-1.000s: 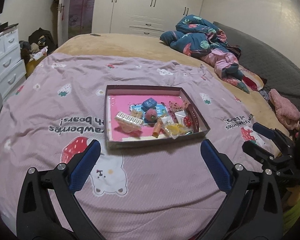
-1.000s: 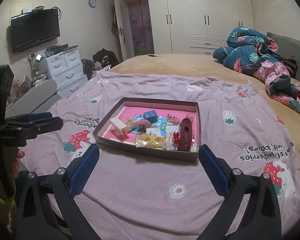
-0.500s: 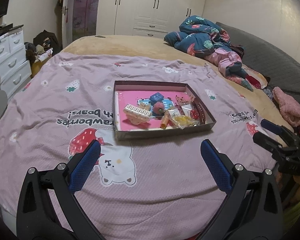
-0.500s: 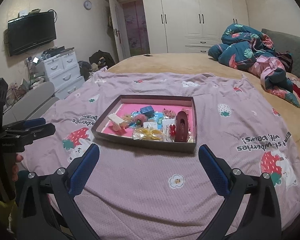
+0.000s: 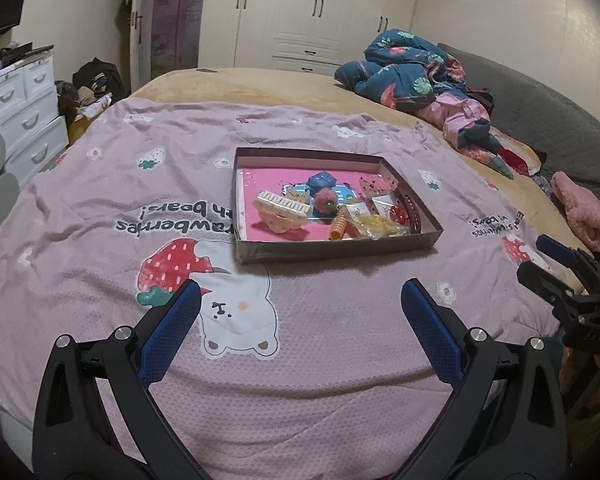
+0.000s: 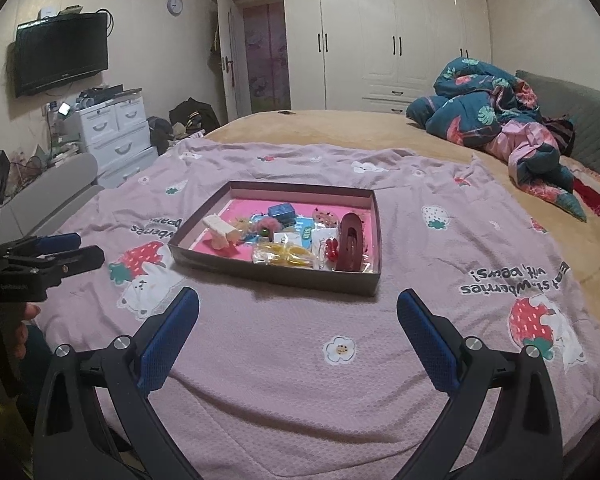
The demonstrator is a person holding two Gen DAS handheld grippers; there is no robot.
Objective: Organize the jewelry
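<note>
A shallow brown box with a pink floor lies on the pink strawberry bedspread. Inside it are a cream hair claw, a small blue box, a pink pom-pom, an orange coil, yellow items in a clear bag and a dark red hair clip. My left gripper is open over the near bedspread, well short of the box. My right gripper is open too, equally far back. Each gripper shows at the edge of the other's view.
The bedspread covers the near half of a wide bed. A heap of blue and pink bedding lies at the far right. White drawers and a wall television stand left; wardrobes at the back.
Both grippers have drawn back and upward from the box, which now looks smaller and farther away. Their jaws have stayed open. Nothing in the box has moved.
</note>
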